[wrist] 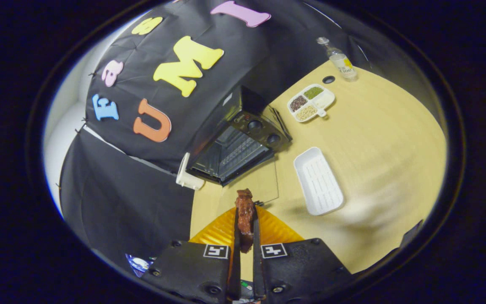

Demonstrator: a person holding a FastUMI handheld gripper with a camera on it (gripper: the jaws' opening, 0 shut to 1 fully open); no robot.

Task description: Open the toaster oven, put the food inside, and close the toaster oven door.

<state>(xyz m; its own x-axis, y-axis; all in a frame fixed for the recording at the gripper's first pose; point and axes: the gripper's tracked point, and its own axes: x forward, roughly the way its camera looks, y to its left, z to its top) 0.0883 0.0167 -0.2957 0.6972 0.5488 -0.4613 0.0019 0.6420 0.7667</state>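
Observation:
A black toaster oven [243, 139] stands on the wooden table [378, 139] against the booth wall. Its glass door [256, 181] lies folded down flat toward me, and the wire rack [234, 154] inside is visible. My gripper [245, 226] is shut on a reddish-brown piece of food [245, 213], pinched upright between both fingers. The food hangs above an orange ridged plate [222, 230], a short way in front of the lowered door.
A white rectangular tray [318, 180] lies to the right of the oven door. Farther back sit a divided dish of grains [310, 102], a clear bottle [342, 61] and a small dark hole in the tabletop [328, 79]. A white object [187, 173] stands at the oven's left corner.

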